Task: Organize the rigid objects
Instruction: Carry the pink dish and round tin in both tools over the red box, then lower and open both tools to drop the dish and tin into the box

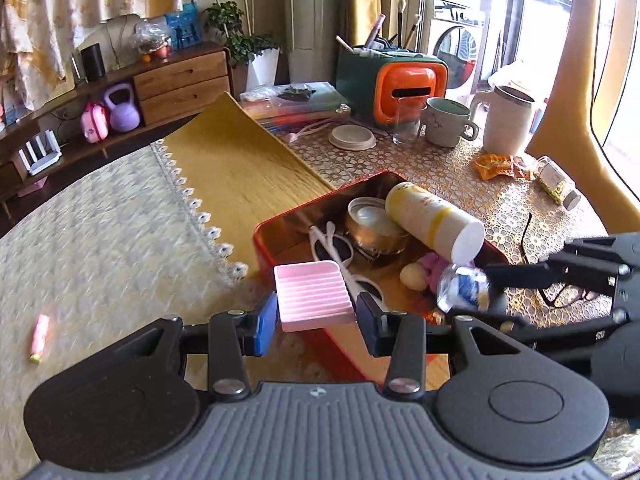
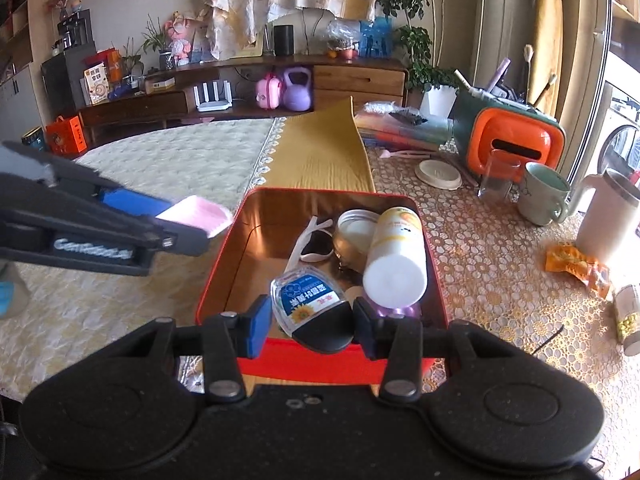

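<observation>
A red tin box [image 1: 264, 248] [image 2: 218, 280] stands on the table. It holds a yellow-and-white canister [image 1: 436, 220] [image 2: 396, 256], a round metal tin [image 1: 368, 220] [image 2: 356, 228], white sunglasses [image 1: 336, 248] [image 2: 312, 240] and small soft items. My left gripper [image 1: 316, 312] is shut on a pink ridged soap dish [image 1: 314, 300] [image 2: 200, 212], held over the box's near left corner. My right gripper [image 2: 308, 326] is shut on a small clear bottle with a black cap and blue label [image 2: 308, 304] [image 1: 464, 288], held over the box's near edge.
On the lace-covered table stand an orange-and-green organiser [image 1: 400, 80], a glass [image 1: 408, 120], a mug [image 1: 446, 120], a white jug [image 1: 508, 120], a round lid [image 1: 352, 136], an orange wrapper [image 1: 500, 166], a small jar [image 1: 558, 180] and dark glasses [image 1: 560, 292]. A pink tube [image 1: 39, 338] lies on the bedspread.
</observation>
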A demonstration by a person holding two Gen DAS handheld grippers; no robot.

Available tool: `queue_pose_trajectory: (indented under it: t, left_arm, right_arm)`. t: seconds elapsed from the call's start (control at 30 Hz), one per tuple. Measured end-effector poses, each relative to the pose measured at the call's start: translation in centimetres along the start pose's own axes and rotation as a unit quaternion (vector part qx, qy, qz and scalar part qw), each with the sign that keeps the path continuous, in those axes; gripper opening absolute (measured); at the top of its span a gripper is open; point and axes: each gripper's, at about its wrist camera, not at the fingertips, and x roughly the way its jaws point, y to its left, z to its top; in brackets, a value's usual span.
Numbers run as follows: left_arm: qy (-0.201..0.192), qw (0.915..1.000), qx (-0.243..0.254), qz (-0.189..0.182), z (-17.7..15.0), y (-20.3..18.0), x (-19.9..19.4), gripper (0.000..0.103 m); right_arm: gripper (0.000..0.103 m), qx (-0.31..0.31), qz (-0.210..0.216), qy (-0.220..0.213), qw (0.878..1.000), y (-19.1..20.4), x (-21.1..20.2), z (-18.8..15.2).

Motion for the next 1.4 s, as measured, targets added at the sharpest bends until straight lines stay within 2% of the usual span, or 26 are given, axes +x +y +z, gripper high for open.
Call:
queue_pose_trajectory:
  t: [0.4, 0.47, 0.67, 0.73, 1.13, 1.4]
  left_arm:
    - [0.021, 0.9995, 0.015, -0.018, 2.5, -1.8, 5.1, 0.043]
    - [0.028, 0.9993, 0.011, -0.022, 2.6, -1.8, 5.9, 0.043]
    - [0.049, 0.9976, -0.012, -0.047, 3.2, -1.3, 8.5, 0.043]
    - [0.053, 0.9974, -0.01, -0.048, 3.2, -1.4, 9.1, 0.043]
    - [0.076, 0.9959, -0.007, -0.049, 2.1, -1.4, 10.9, 0.042]
    - [0.068, 0.9964, -0.016, -0.048, 2.1, -1.3, 10.4, 0.043]
  right_arm:
    - [0.042, -0.011, 0.007, 0.018, 1.0, 0.3, 2.3, 0.6]
    - [0.035, -0.014, 0.005, 0.022, 1.0, 0.4, 2.7, 0.7]
    - [0.035, -0.036, -0.013, 0.033, 0.999, 0.8, 3.9, 0.7]
    - [0.035, -0.027, -0.008, 0.036, 0.999, 0.5, 4.0, 0.6]
    - [0.039, -0.009, -0.004, 0.044, 0.999, 0.0, 4.4, 0.0]
    - [0.041, 0.013, -0.007, 0.043, 0.999, -0.4, 4.2, -0.1]
